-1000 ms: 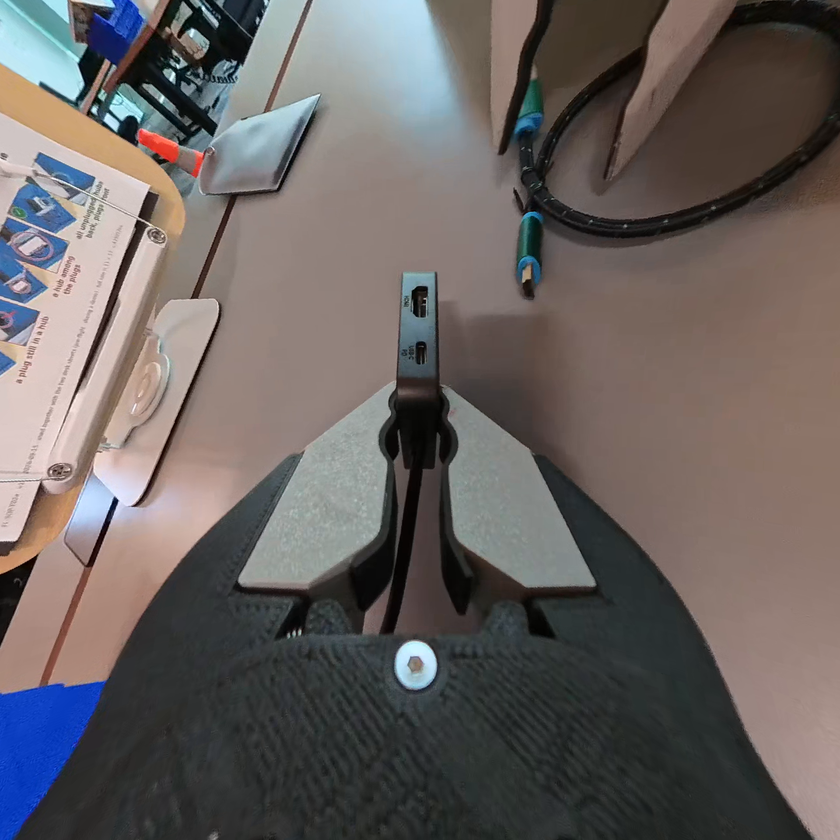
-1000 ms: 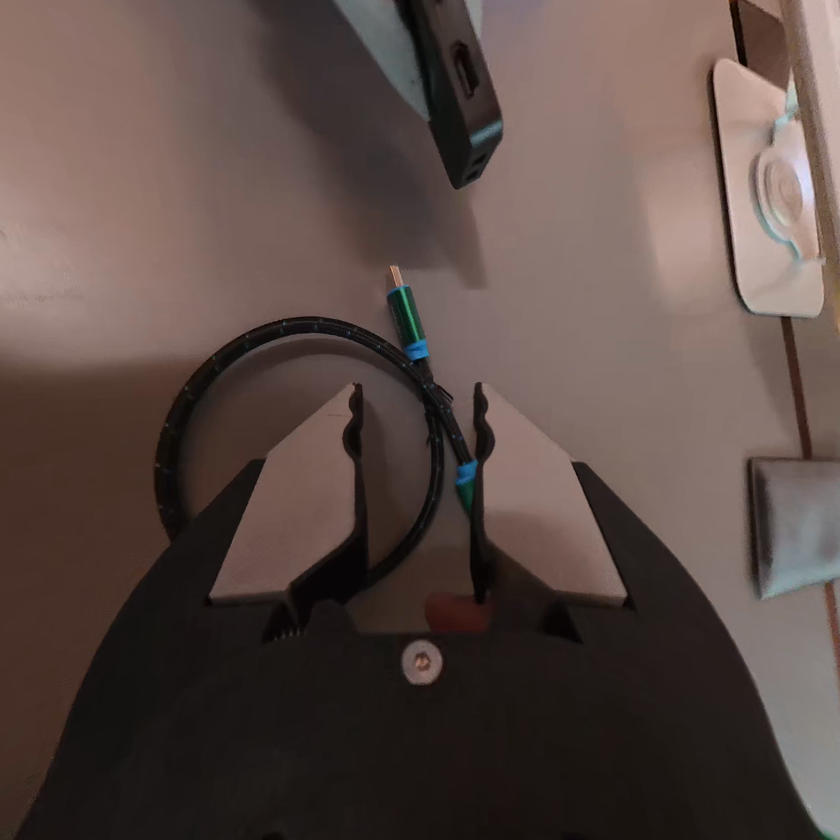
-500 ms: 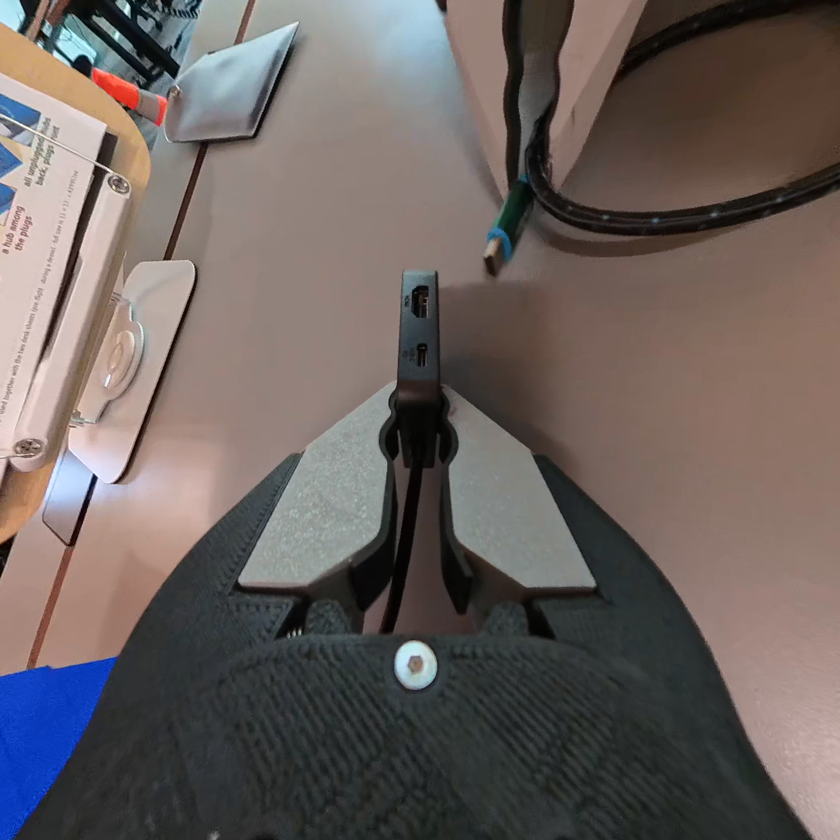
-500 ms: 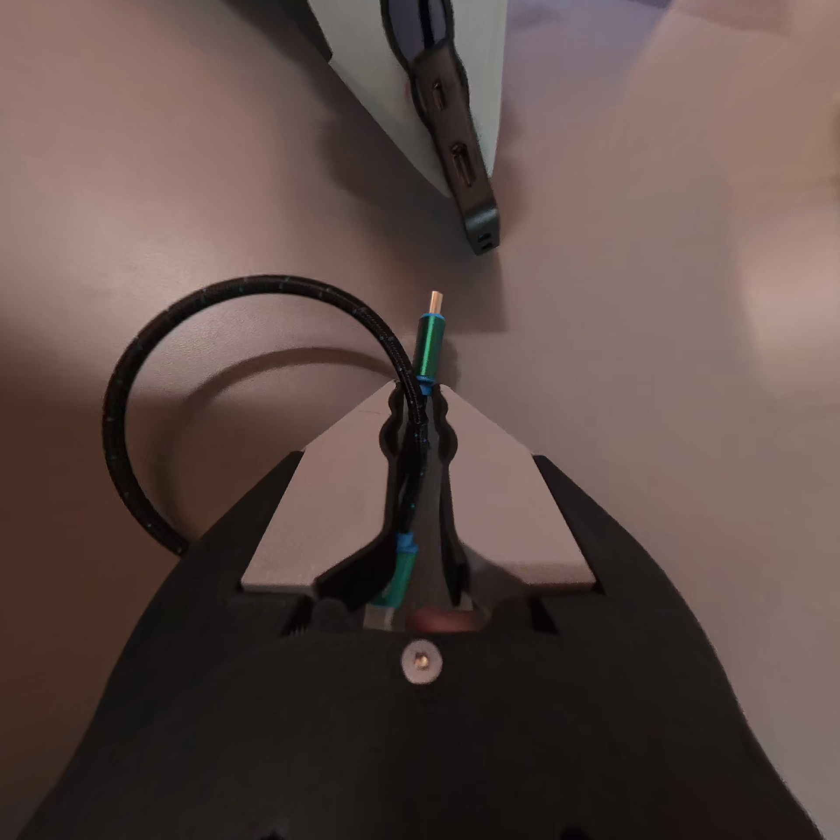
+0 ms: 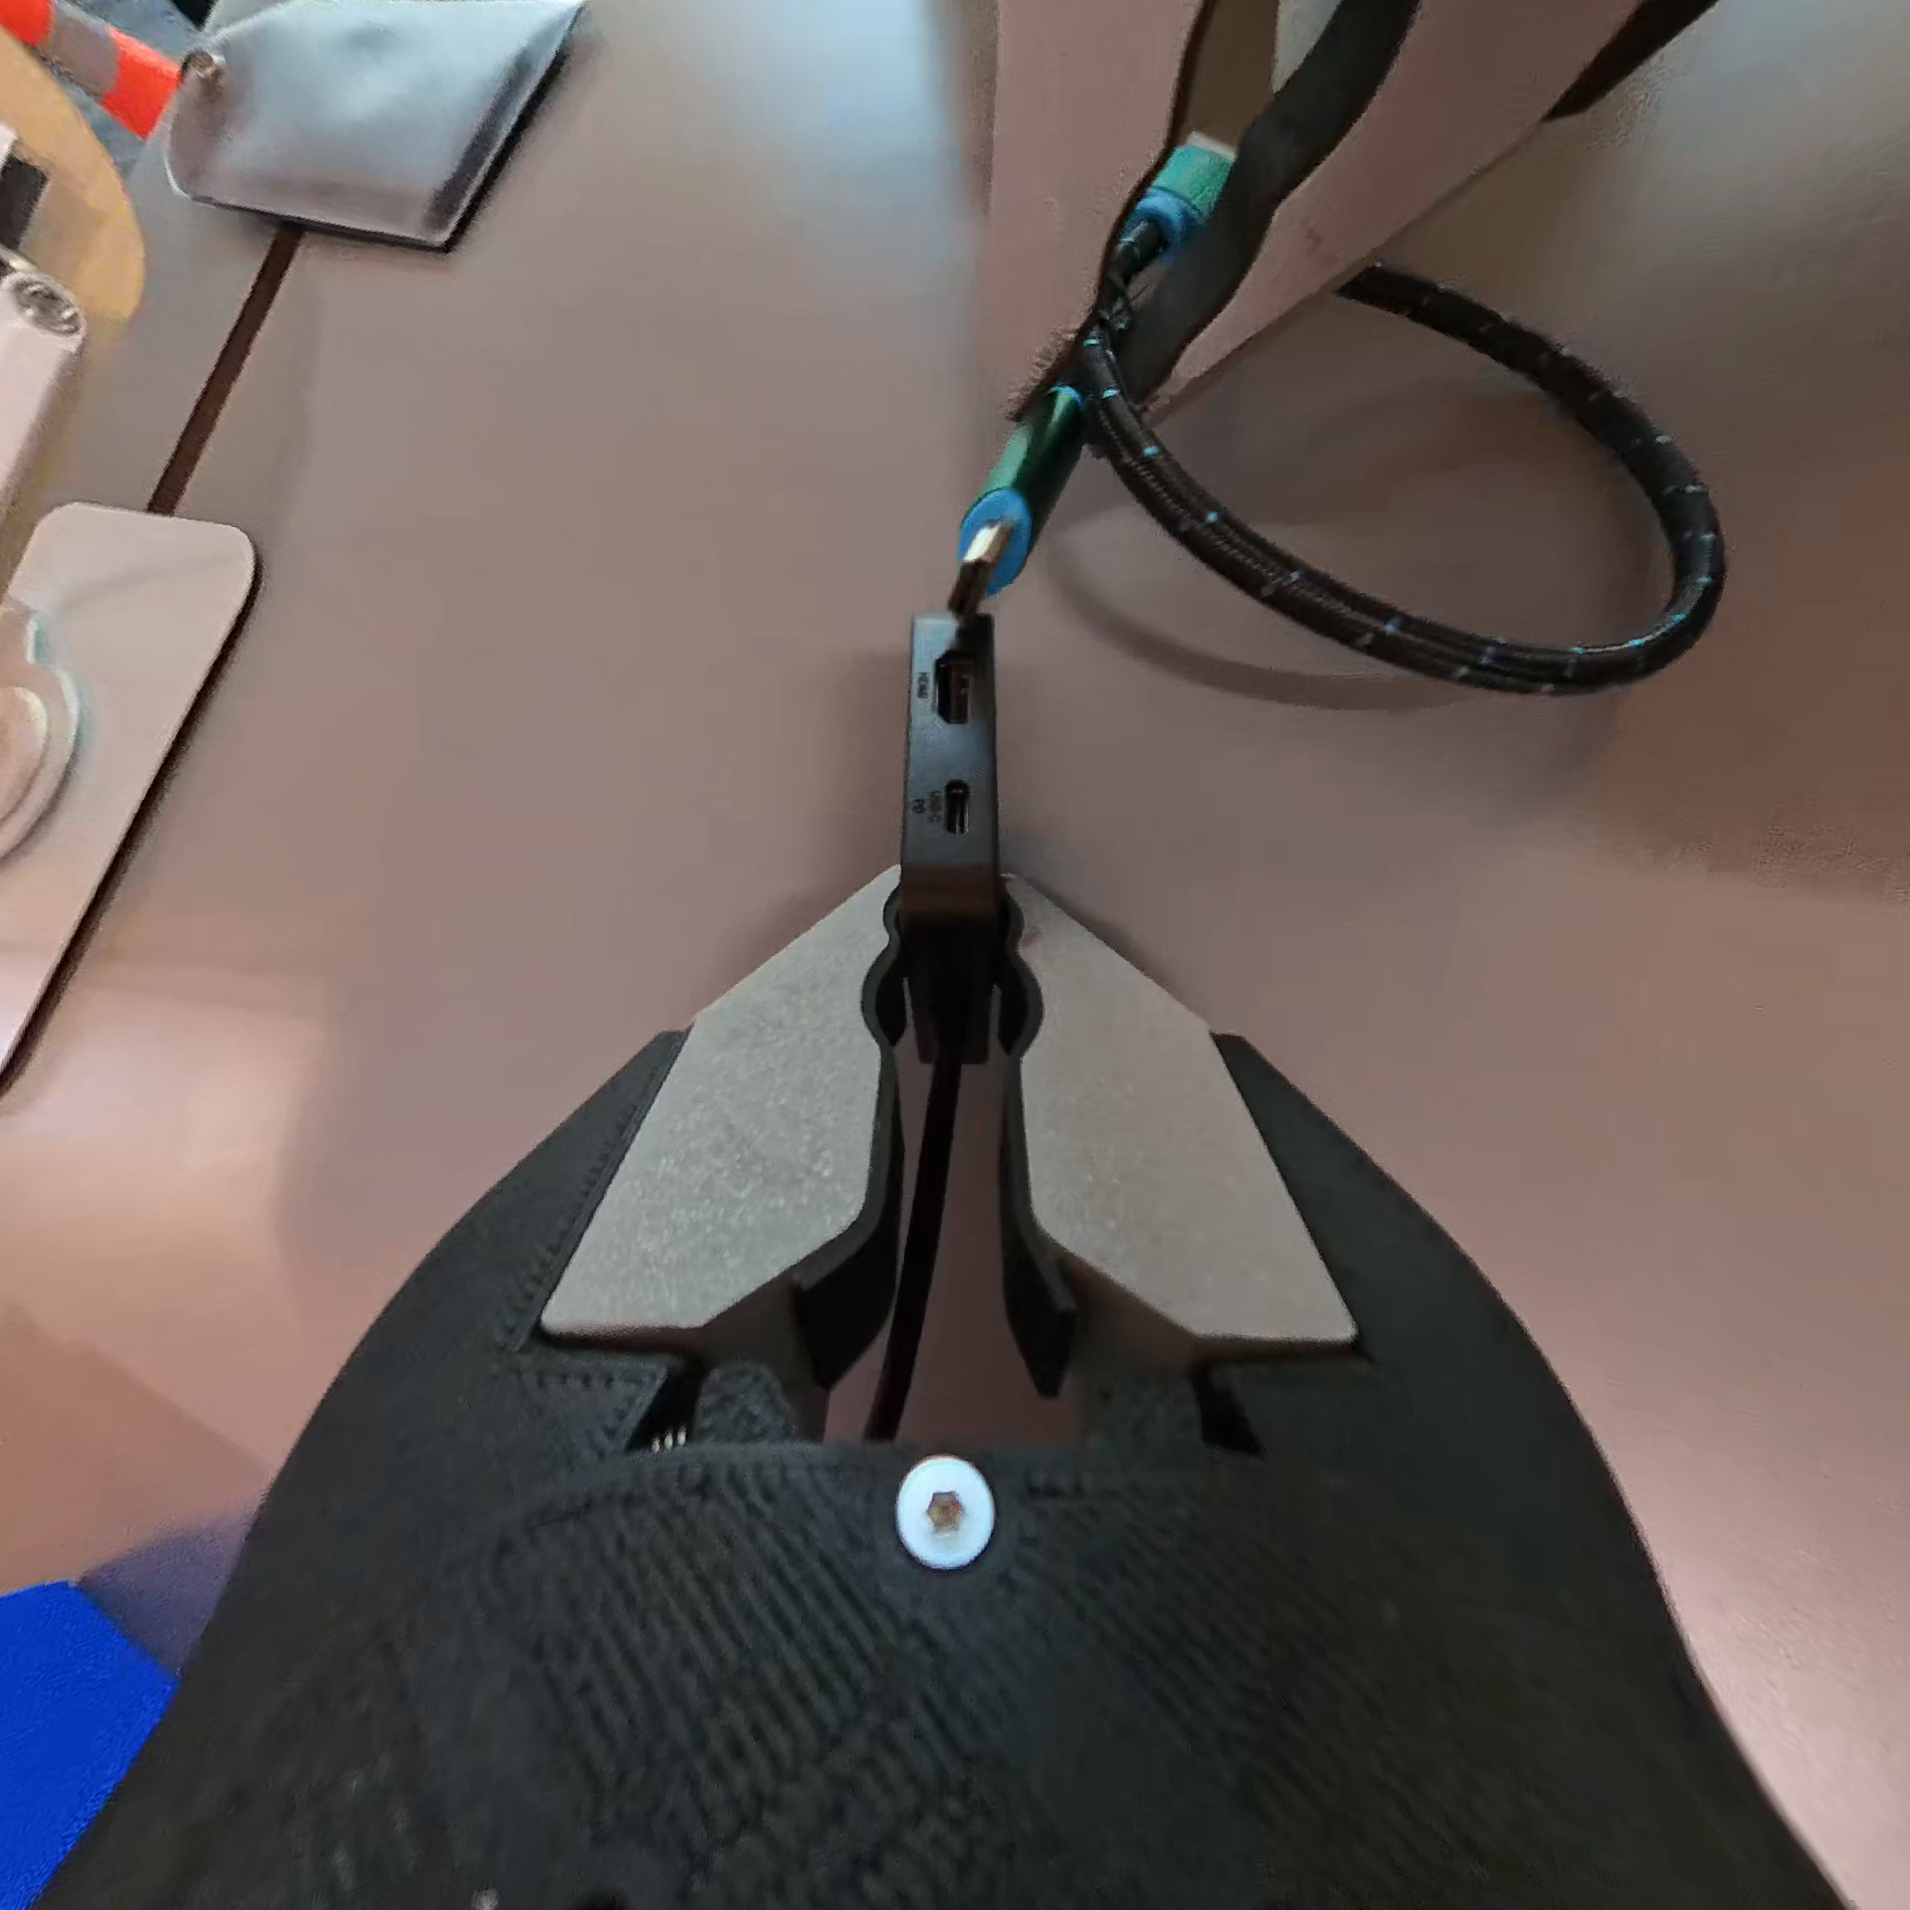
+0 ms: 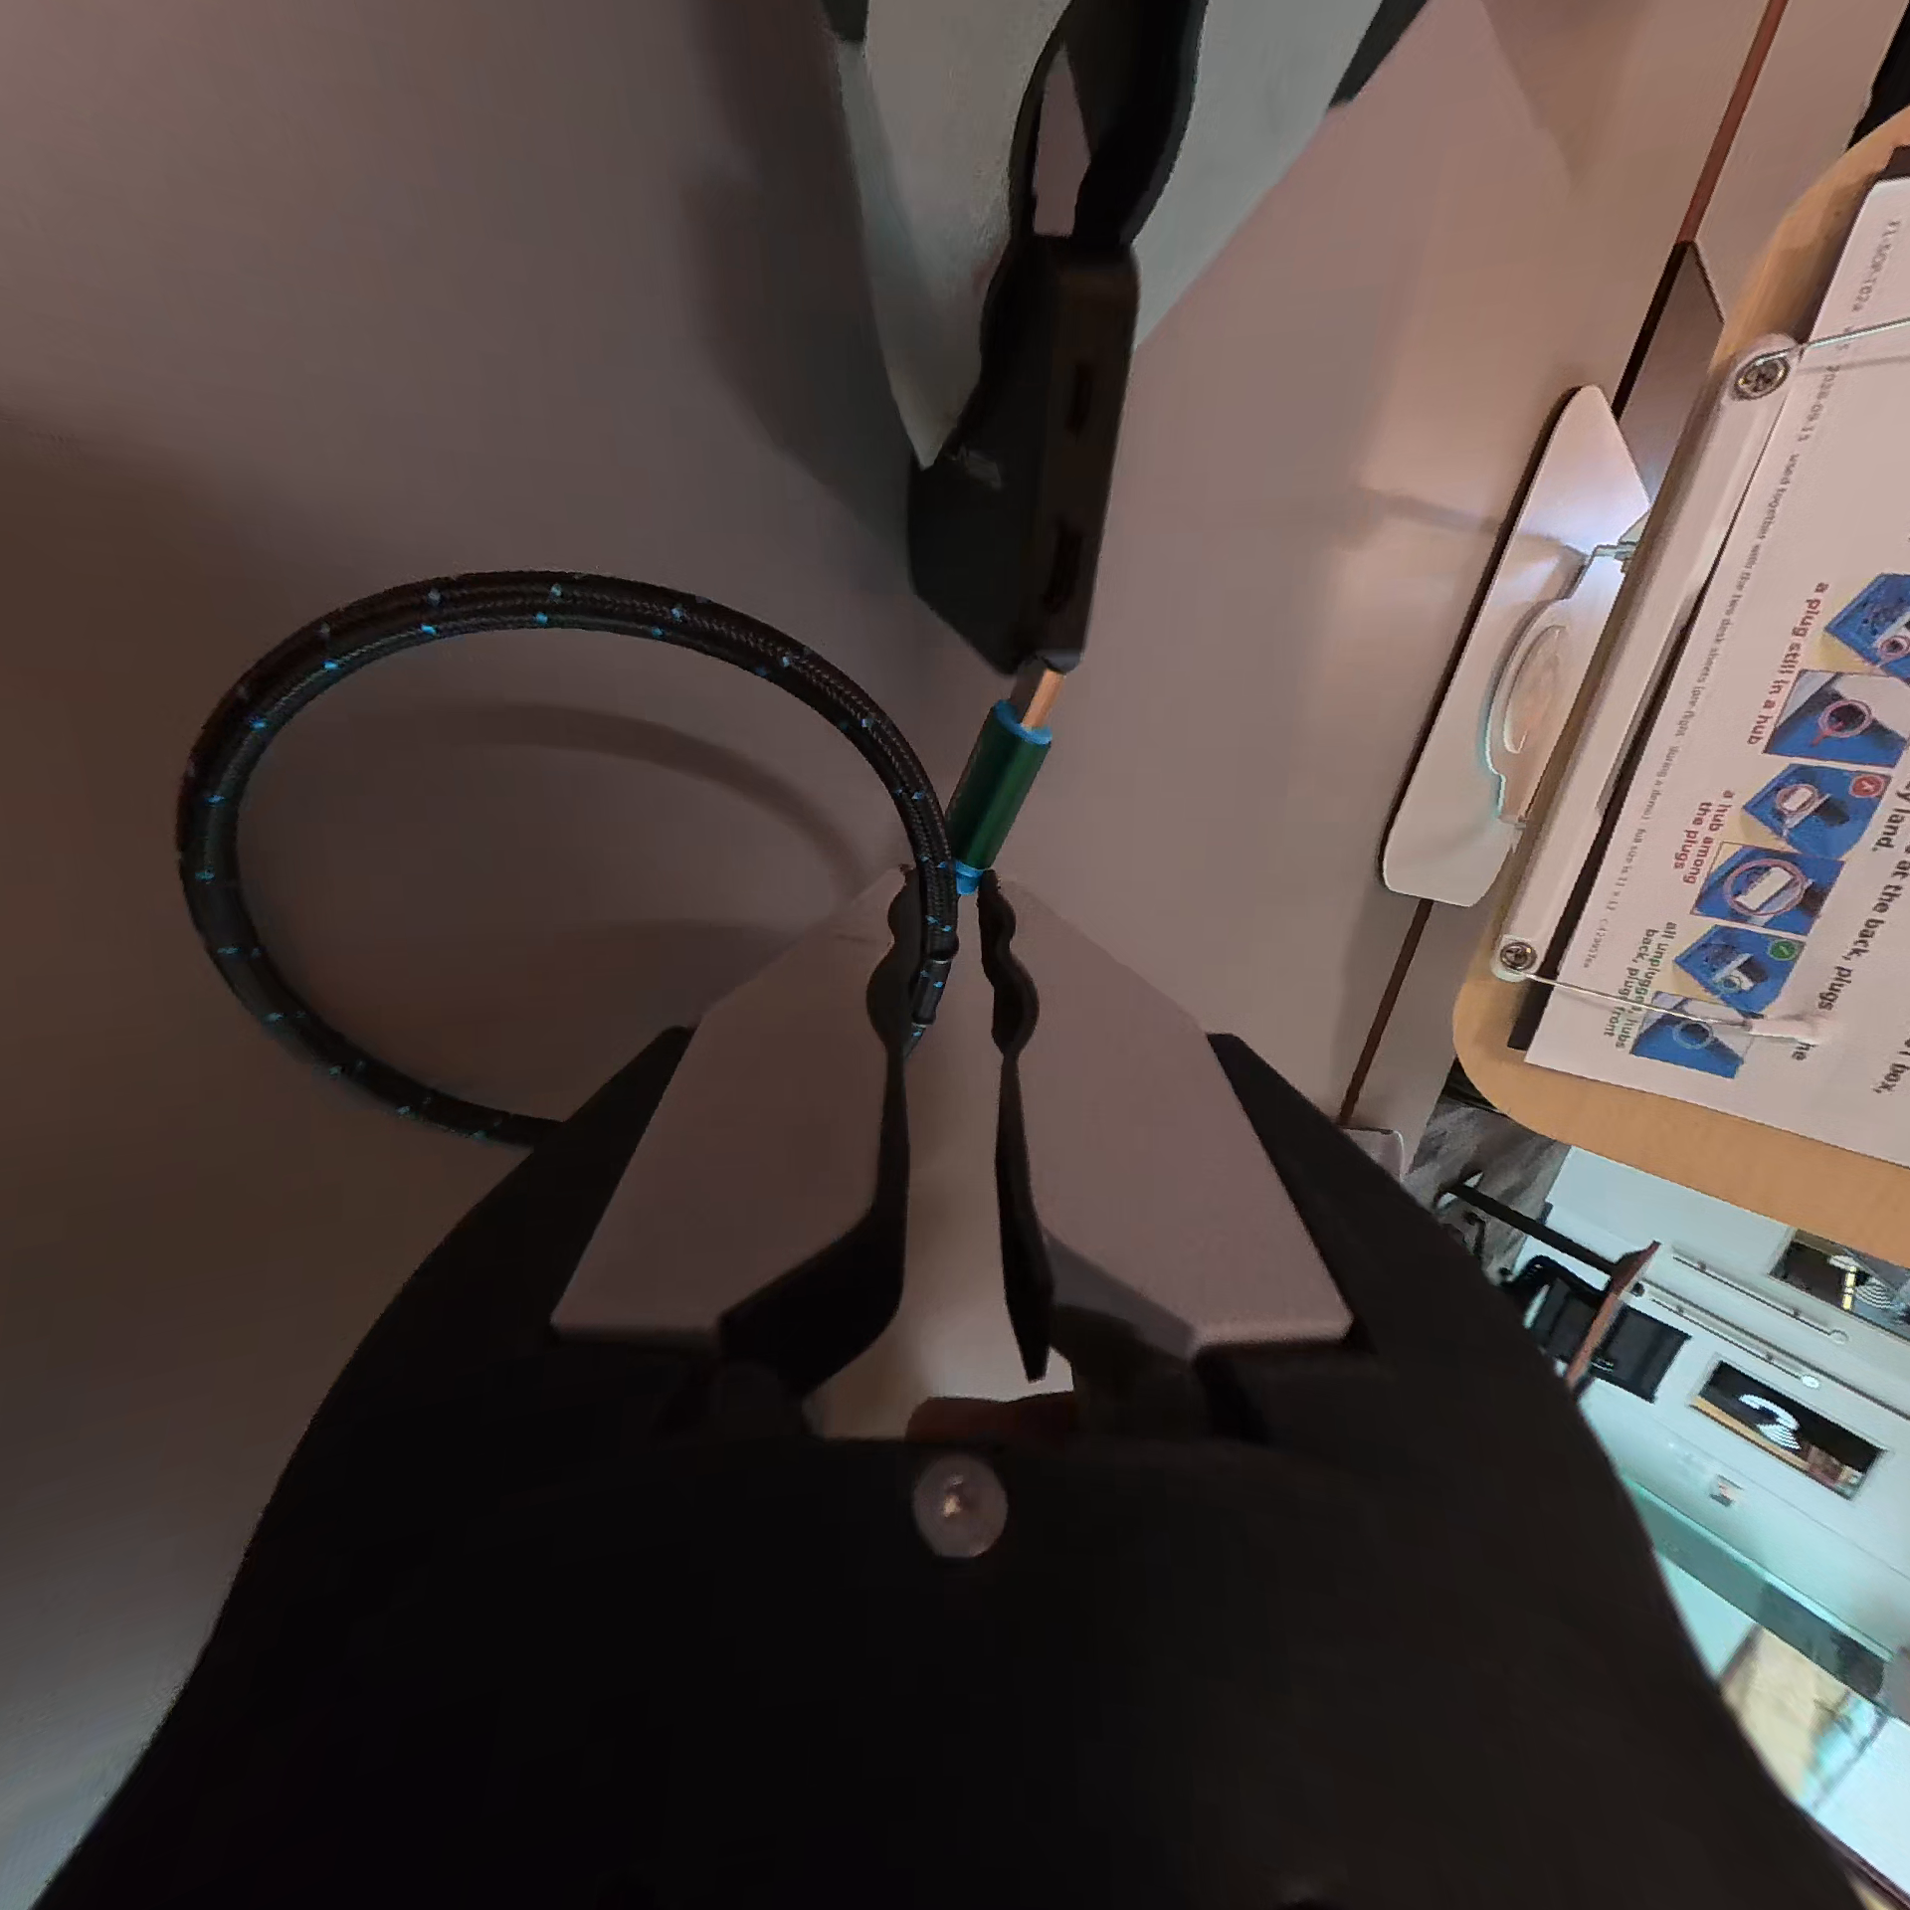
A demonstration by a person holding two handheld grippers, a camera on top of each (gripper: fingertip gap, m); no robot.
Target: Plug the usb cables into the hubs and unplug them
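Observation:
My left gripper (image 5: 949,910) is shut on a black hub (image 5: 951,744) and holds it on edge above the brown table, its thin black lead running back between the jaws. My right gripper (image 6: 956,910) is shut on the braided black cable (image 6: 537,610) just behind its green plug (image 6: 997,786). The plug's metal tip (image 6: 1042,708) touches the far end of the hub (image 6: 1034,455). In the left wrist view the green plug (image 5: 1028,465) comes in from the upper right, its tip at the hub's top corner. The cable (image 5: 1550,661) loops to the right.
A grey metal plate (image 5: 351,124) lies at the far left of the table. A white stand base (image 5: 93,703) and a wooden board with a printed sheet (image 6: 1757,641) sit beside the table (image 5: 620,517). A blue object (image 5: 72,1757) shows at the lower left. Spacing between my two grippers at the tips: around 8 cm.
My right gripper closed on the cable behind the green plug, lifted it and brought the plug tip up to the hub's end. My left gripper kept hold of the hub.

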